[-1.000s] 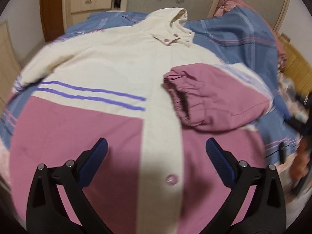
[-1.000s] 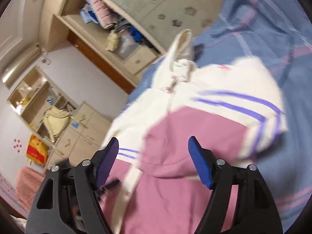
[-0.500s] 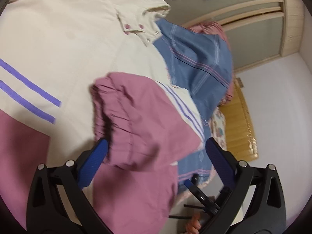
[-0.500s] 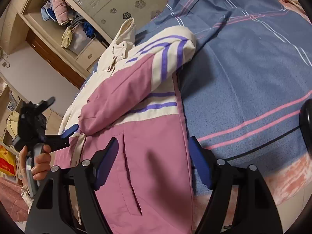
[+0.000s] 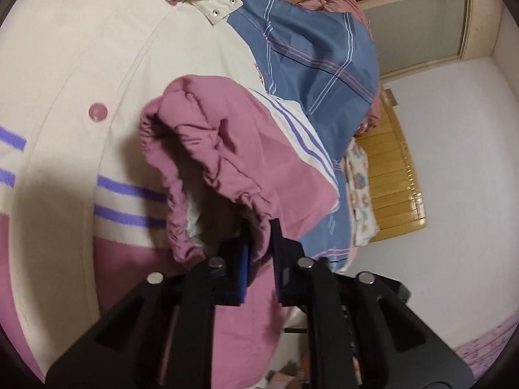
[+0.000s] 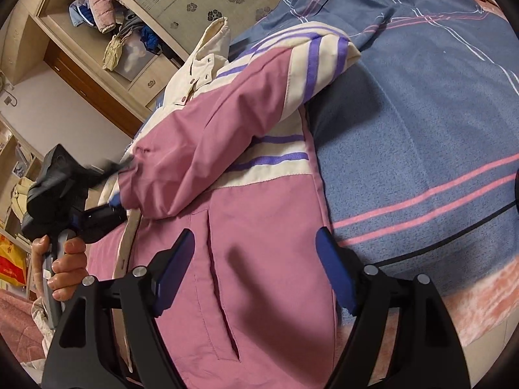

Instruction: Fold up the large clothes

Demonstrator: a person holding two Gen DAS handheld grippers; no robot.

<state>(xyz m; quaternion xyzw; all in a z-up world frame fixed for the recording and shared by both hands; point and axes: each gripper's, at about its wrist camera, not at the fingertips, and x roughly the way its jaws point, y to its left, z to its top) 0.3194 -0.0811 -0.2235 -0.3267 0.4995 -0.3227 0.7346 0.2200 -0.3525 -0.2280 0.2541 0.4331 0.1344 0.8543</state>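
Gripping cuff: the left gripper [image 5: 259, 253] has its jaws pinched on the gathered pink cuff [image 5: 256, 214] of the jacket [image 5: 81, 64], which lies spread on the blue plaid bedspread [image 6: 421, 113].
Sleeve: folded across the jacket's front, toward its middle.
Right gripper [image 6: 256, 269]: jaws spread and opening, nothing pinched, over the pink hem near the bed's edge.
Risk: only a thin rim of elastic is caught, so a tug could slip it free and unfold the sleeve.
Change: 1 second ago the left jaws stood wide over the jacket front; now they clamp the cuff.

Black gripper [image 6: 256, 272] frames — blue pads [image 6: 331, 269], silver screws
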